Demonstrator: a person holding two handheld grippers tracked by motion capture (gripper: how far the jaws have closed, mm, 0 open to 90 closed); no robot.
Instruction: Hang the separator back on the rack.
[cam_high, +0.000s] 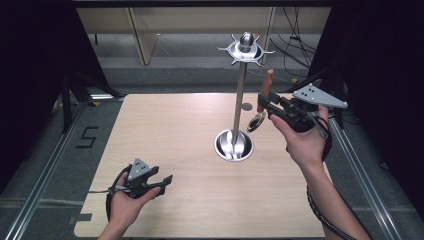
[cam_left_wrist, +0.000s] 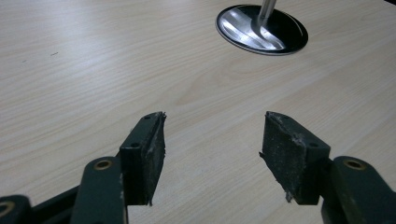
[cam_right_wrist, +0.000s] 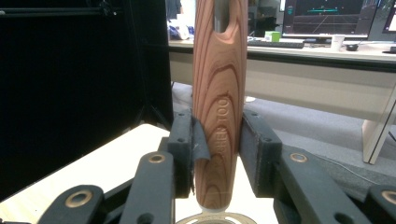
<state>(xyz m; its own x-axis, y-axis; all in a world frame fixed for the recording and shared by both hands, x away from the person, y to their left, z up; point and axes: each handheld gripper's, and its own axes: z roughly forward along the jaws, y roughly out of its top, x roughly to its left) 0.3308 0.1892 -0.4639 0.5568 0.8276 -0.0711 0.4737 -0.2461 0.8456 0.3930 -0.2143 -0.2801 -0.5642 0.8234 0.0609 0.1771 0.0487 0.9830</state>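
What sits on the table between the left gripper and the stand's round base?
Nothing: in the left gripper view, only bare wooden table lies between the open left gripper and the stand's base. The high view agrees.

One light wooden table (cam_high: 200, 210) fills the middle of the scene. On its far right part stands one metal utensil stand (cam_high: 240, 90), made of one round base, one upright pole and one ring of hooks at the top. One spoon with a wooden handle (cam_high: 264, 97) is up beside the pole, right of it. Two handheld grippers are present: the left gripper (cam_high: 165, 180) at the near left, and the right gripper (cam_high: 263, 101) at the far right. Two hands hold them.
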